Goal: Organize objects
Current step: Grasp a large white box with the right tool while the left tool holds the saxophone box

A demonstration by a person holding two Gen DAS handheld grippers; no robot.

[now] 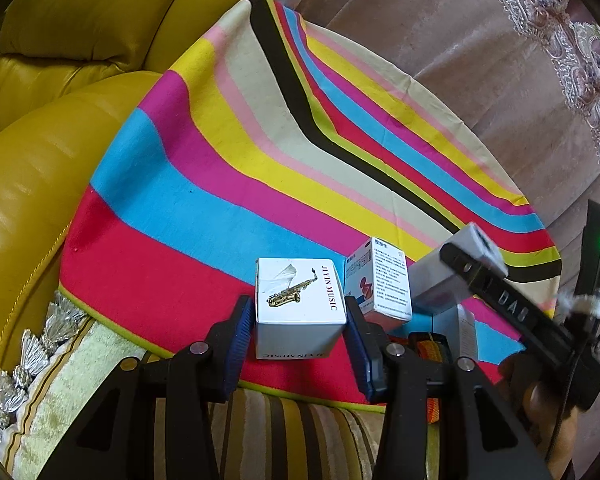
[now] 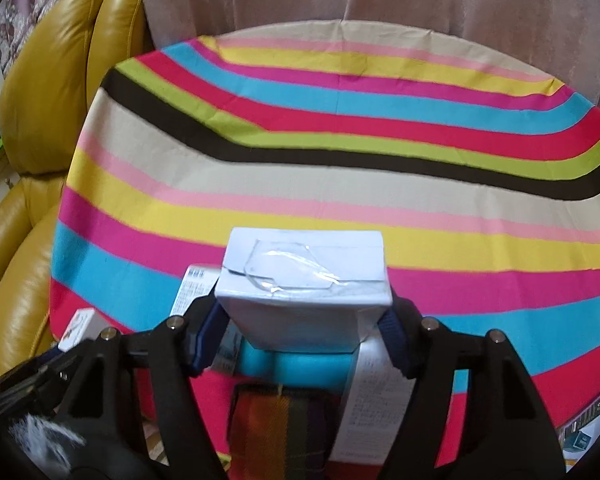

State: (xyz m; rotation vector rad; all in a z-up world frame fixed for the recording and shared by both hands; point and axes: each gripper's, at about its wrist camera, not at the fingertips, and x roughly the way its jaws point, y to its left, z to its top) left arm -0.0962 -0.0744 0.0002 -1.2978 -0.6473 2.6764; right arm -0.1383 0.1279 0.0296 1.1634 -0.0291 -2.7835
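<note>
The left tongs (image 1: pixel 300 334) pinch a white saxophone box (image 1: pixel 300 304) by its two sides, both blue pads against it, low over the red band of a striped cloth (image 1: pixel 204 168). Just beside it to the right stands a blue-and-white medicine box (image 1: pixel 384 280). The right tongs (image 2: pixel 306 336) pinch a plain white box (image 2: pixel 304 280) with a taped top, above more boxes and a rainbow strap (image 2: pixel 276 420). A yellow leather sofa (image 1: pixel 60 80) borders the cloth on the left.
</note>
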